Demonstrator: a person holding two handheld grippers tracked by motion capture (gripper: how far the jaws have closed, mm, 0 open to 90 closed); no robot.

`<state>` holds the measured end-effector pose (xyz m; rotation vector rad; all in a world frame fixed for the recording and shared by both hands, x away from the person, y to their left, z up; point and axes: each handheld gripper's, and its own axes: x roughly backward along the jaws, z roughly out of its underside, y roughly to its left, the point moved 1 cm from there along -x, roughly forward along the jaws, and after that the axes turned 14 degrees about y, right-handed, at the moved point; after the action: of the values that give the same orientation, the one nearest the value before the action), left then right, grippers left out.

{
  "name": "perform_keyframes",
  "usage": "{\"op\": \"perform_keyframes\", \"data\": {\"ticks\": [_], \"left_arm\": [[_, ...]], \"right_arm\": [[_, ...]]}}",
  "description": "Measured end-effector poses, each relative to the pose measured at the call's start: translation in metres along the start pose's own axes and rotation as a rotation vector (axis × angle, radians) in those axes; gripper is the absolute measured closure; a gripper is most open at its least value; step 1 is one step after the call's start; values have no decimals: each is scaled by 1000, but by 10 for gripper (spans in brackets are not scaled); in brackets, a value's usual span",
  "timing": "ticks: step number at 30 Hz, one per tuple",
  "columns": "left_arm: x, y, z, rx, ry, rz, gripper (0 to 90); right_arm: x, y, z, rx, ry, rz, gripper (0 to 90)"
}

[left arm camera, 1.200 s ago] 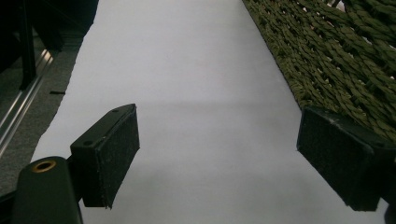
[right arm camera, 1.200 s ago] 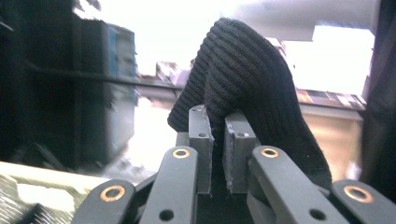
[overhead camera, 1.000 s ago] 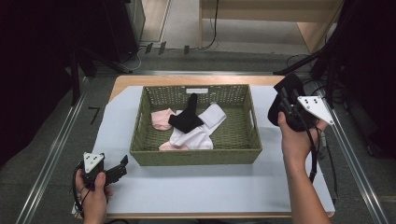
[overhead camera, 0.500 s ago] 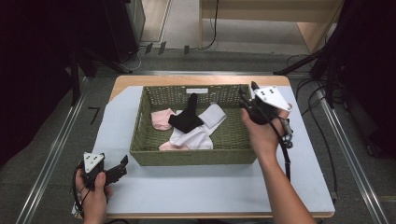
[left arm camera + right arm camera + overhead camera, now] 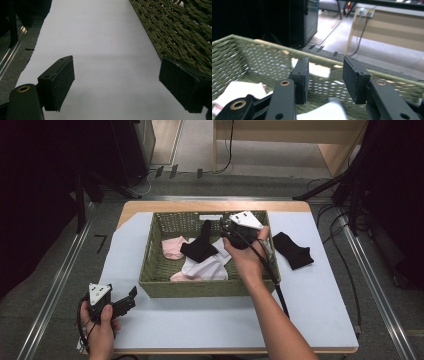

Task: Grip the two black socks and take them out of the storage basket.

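A green woven basket (image 5: 205, 288) stands mid-table and holds a pink sock (image 5: 172, 247), a black sock (image 5: 199, 246) and white socks (image 5: 207, 268). My right gripper (image 5: 224, 225) hovers over the basket's right half, open, with nothing between its jaws. In the right gripper view, that gripper (image 5: 325, 75) faces the basket's far wall (image 5: 242, 40), with a white sock (image 5: 237, 91) below. Another black sock (image 5: 294, 250) lies flat on the table, right of the basket. My left gripper (image 5: 131, 298) rests open at the front left, beside the basket wall (image 5: 180, 32).
The table top is covered by a pale sheet (image 5: 210, 325). A cable (image 5: 272, 280) trails from the right gripper over the basket's front rim. A white label (image 5: 210, 217) sits on the basket's far wall. Metal rails and dark equipment flank the table.
My right gripper has swung from the table's right side leftward over the basket. A black sock now lies uncovered where that gripper was. The left gripper has stayed put.
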<state>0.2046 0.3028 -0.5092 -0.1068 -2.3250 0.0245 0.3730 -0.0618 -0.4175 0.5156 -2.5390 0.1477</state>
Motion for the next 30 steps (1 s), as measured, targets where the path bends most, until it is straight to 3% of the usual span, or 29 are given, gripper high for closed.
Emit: {"op": "perform_keyframes", "data": {"ticks": [3,4,10,11,13,14,21,25,30], "left_arm": [[0,0,0,0,-1,1,141],[0,0,0,0,-1,1,141],[0,0,0,-1,1,2,141],[0,0,0,-1,1,3,141],[0,0,0,-1,0,3,141],[0,0,0,-1,0,3,141],[0,0,0,-4,0,3,141],[0,0,0,-4,1,2,141],[0,0,0,-9,2,4,141]], "right_arm": [[-10,10,2,1,38,-30,565],[-17,15,2,16,72,-42,546],[-29,26,1,9,146,-80,520],[-36,32,3,25,194,-95,508],[-40,34,4,29,226,-107,499],[-45,36,6,38,278,-127,488],[-58,34,11,-25,380,-144,428],[-64,36,14,-27,433,-152,436],[-74,38,20,-45,532,-199,501]]}}
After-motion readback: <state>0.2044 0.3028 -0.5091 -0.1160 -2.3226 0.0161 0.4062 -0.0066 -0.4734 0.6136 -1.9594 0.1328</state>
